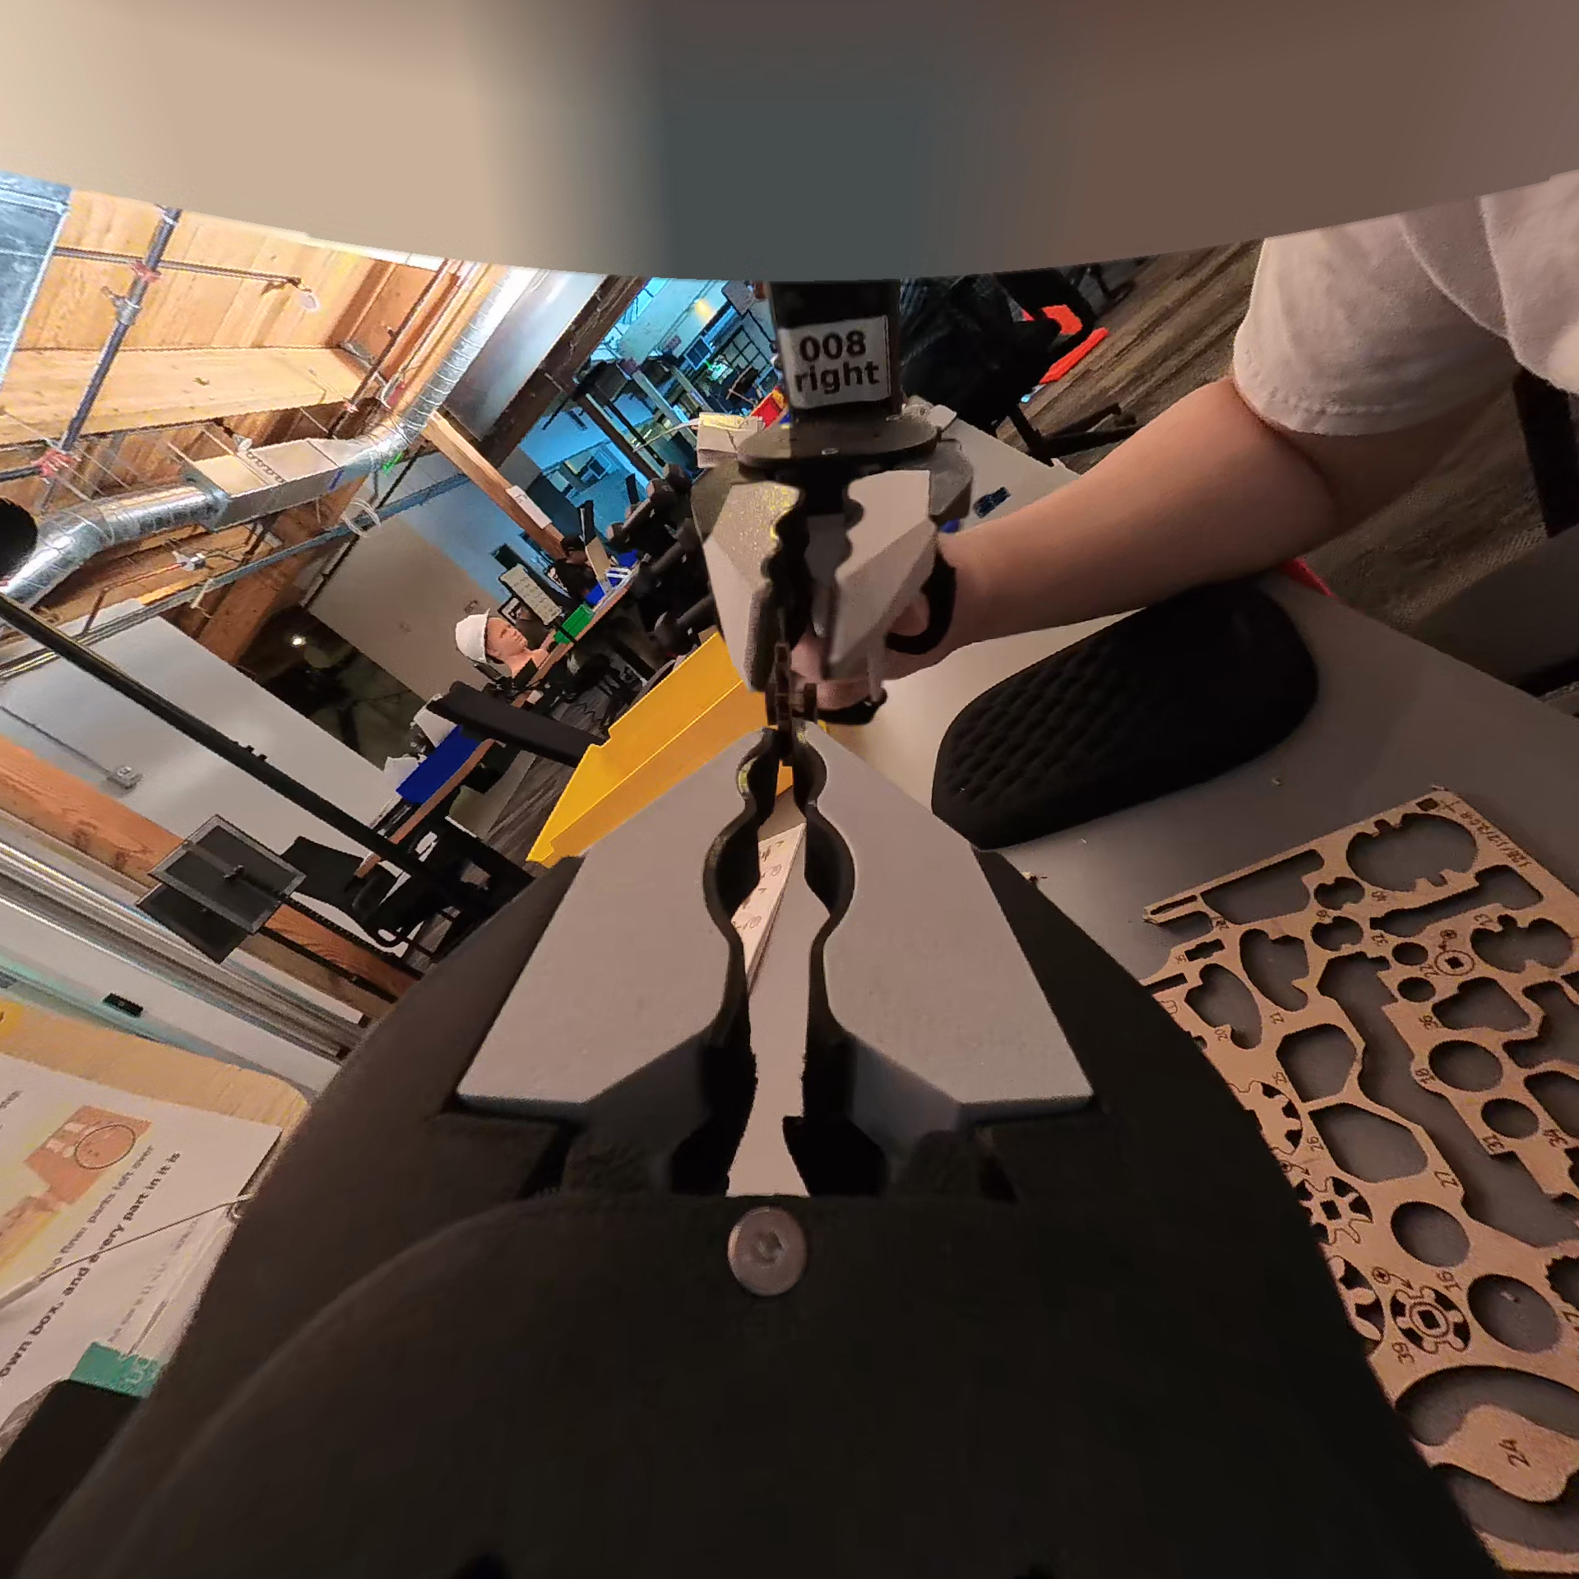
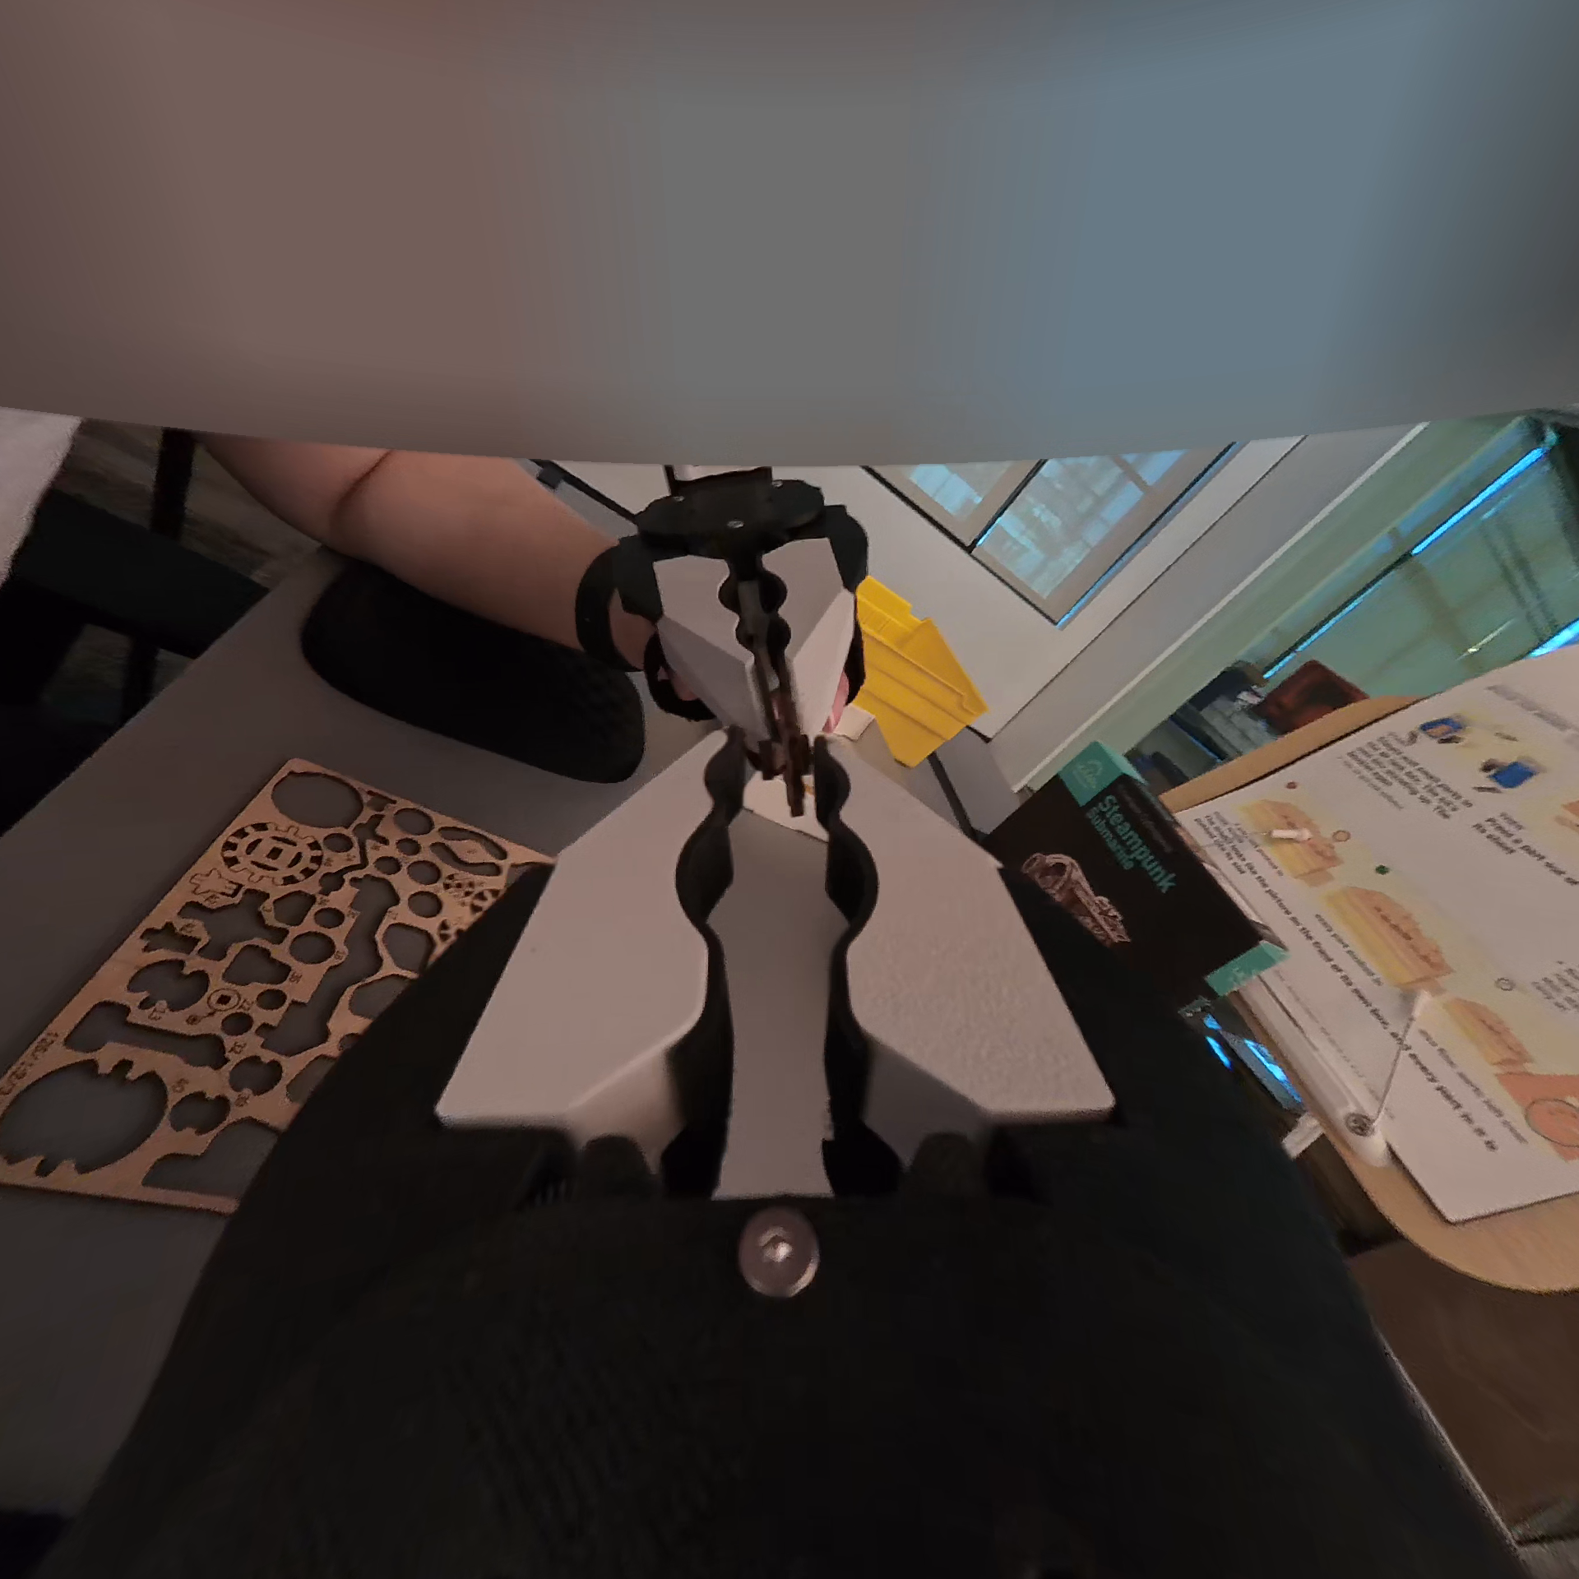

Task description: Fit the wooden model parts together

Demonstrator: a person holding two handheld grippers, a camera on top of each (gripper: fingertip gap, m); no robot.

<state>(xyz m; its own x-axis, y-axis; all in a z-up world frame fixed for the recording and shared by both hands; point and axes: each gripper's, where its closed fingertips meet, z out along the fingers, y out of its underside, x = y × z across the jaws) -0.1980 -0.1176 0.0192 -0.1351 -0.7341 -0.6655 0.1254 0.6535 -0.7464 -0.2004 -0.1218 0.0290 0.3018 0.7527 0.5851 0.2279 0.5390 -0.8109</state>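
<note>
The yellow bin [image 2: 918, 675] is sitting behind the grippers, its contents hidden; the left gripper [image 1: 783, 752] and right gripper [image 2: 773, 752] are meeting tip to tip above the grey table [image 1: 1068, 820], each pinching a small wooden piece [image 1: 782, 683] edge-on, its long axis running between them; the punched-out wooden sheet [image 2: 248, 957] is lying flat nearby.

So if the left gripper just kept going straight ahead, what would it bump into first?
Most likely the right gripper, facing it tip to tip; the small wooden parts pinched between them already bridge the gap. Depth is hard to judge.
</note>
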